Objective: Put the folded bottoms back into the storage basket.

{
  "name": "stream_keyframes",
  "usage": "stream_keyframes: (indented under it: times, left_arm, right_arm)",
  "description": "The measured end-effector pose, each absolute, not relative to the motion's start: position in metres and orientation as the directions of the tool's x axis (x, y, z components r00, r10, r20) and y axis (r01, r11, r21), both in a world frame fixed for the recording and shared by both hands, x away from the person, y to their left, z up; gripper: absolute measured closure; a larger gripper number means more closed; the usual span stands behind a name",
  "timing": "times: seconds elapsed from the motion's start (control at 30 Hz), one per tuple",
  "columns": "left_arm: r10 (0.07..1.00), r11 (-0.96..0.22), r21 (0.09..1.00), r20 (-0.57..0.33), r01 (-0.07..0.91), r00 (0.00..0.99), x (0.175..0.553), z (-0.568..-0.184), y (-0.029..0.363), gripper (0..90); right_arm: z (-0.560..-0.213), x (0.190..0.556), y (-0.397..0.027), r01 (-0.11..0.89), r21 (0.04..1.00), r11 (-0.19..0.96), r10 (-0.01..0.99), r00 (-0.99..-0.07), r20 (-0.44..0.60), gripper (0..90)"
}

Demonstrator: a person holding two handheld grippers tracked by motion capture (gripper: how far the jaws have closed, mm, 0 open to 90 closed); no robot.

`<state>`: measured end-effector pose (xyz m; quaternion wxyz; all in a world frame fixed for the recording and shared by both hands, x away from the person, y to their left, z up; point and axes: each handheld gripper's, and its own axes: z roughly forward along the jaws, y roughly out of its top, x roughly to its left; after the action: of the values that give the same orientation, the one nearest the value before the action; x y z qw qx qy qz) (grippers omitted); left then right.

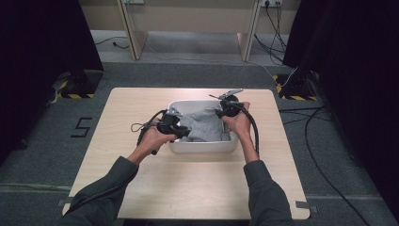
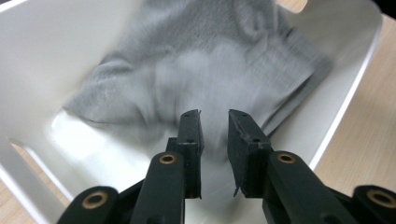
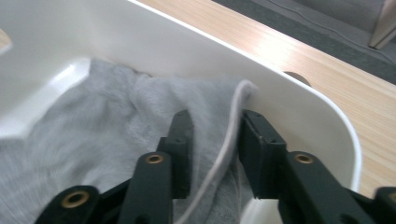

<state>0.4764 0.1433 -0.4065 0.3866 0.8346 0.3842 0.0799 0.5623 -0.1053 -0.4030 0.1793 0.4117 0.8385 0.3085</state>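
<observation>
A grey knitted cloth (image 1: 203, 123) is held in a white plastic tub (image 1: 203, 146) (set mid-table) on the pale wooden table (image 1: 197, 183), flanked by both grippers.

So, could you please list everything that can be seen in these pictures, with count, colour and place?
grey garment: one, grey, crumpled inside the tub
tub: one, white, middle of the table
table: one, light wood, on grey carpet
cables: several, black, on the floor at right
curtains: two, black, both sides
left gripper: one, black, jaws slightly apart above the garment
right gripper: one, black, jaws slightly apart at the garment's edge by the tub wall
sleeves: two, dark grey, bottom of the high view
</observation>
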Motion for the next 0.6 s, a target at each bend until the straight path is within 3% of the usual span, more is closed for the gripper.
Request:
stream_keyframes:
  times: [0.07,0.13,0.43,0.6]
  left_arm:
    - [0.706,-0.402,0.711,-0.159,0.576,0.690,0.476,-0.404,0.145,72.8]
    - [0.707,-0.397,0.717,-0.160,0.573,0.689,0.476,-0.402,0.146,72.2]
    - [0.705,-0.386,0.729,-0.162,0.566,0.690,0.472,-0.398,0.149,70.2]
    - [0.703,-0.368,0.741,-0.174,0.562,0.690,0.468,-0.393,0.151,64.2]
  right_arm:
    - [-0.404,0.563,-0.106,0.604,0.651,0.460,0.813,-0.581,-0.035,54.9]
    - [-0.403,0.563,-0.112,0.603,0.666,0.439,0.823,-0.567,-0.030,53.4]
    - [-0.388,0.558,-0.121,0.563,0.711,0.421,0.817,-0.576,-0.028,52.7]
    - [-0.384,0.555,-0.122,0.550,0.723,0.418,0.811,-0.585,-0.024,51.4]
